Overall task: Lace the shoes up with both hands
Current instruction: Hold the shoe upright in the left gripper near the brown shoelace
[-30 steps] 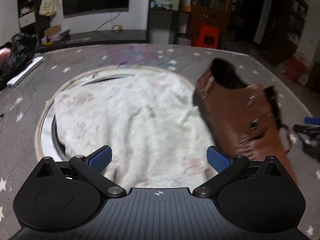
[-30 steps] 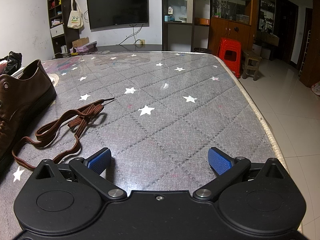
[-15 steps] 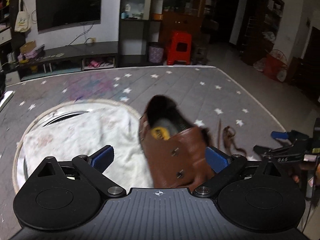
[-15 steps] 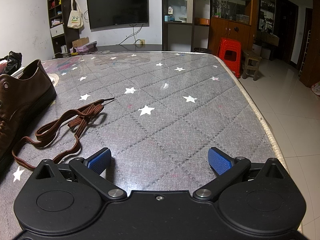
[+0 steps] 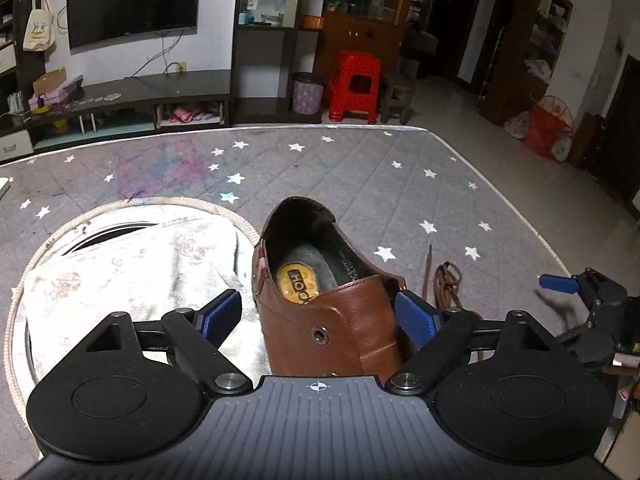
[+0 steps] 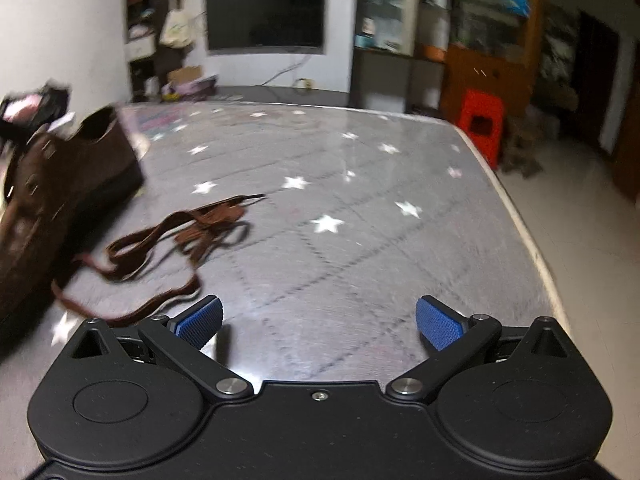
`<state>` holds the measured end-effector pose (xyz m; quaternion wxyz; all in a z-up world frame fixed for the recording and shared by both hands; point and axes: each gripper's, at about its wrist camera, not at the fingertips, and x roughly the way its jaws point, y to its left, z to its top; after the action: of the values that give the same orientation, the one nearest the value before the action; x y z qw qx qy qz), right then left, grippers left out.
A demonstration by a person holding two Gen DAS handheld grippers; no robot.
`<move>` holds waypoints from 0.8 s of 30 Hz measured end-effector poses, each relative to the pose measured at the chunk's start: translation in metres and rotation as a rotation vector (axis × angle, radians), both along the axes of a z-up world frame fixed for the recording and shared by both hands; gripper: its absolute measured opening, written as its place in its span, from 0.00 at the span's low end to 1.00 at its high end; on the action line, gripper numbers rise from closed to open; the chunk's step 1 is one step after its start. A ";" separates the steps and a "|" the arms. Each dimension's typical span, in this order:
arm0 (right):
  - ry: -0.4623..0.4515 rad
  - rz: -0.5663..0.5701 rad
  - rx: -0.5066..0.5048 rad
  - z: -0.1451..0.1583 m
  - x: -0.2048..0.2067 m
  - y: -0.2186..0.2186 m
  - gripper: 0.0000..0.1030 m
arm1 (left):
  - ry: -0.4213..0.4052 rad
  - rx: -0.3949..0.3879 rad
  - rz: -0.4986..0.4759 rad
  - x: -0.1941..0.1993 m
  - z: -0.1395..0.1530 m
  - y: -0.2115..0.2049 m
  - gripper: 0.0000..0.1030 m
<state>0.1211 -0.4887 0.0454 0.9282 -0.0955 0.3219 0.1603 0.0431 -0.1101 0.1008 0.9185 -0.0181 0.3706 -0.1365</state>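
Note:
A brown leather shoe (image 5: 332, 308) stands on the grey star-patterned mattress, heel pointing away, its front between the open fingers of my left gripper (image 5: 320, 316). The blue pads stand at its two sides; I cannot tell if they touch it. A loose brown shoelace (image 5: 446, 284) lies on the mattress to the shoe's right. In the right wrist view the shoe (image 6: 60, 188) is at the left and the lace (image 6: 172, 244) lies in front of my right gripper (image 6: 320, 320), which is open and empty. The right gripper also shows in the left wrist view (image 5: 576, 292).
A white cloth on a round rimmed tray (image 5: 120, 252) lies left of the shoe. The mattress edge (image 6: 532, 248) runs along the right, with tiled floor beyond. A red stool (image 5: 354, 84) and a TV cabinet stand past the far edge.
My left gripper has swung right from the cloth to the shoe, which now sits between its fingers. My right gripper, still before, has begun moving; its view is blurred and shifted.

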 end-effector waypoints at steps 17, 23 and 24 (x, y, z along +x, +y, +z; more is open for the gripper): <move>-0.012 0.033 0.091 0.029 0.034 0.039 0.83 | -0.014 -0.018 -0.009 0.004 0.001 0.005 0.82; 0.026 0.052 0.003 0.015 0.058 0.054 0.78 | -0.011 -0.019 -0.015 0.005 0.001 0.005 0.82; 0.030 0.054 -0.011 0.012 0.061 0.054 0.78 | -0.012 -0.017 -0.018 0.005 0.001 0.005 0.82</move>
<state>0.1818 -0.4342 0.0575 0.9180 -0.1067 0.3341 0.1849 0.0483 -0.1055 0.1017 0.9193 -0.0220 0.3641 -0.1479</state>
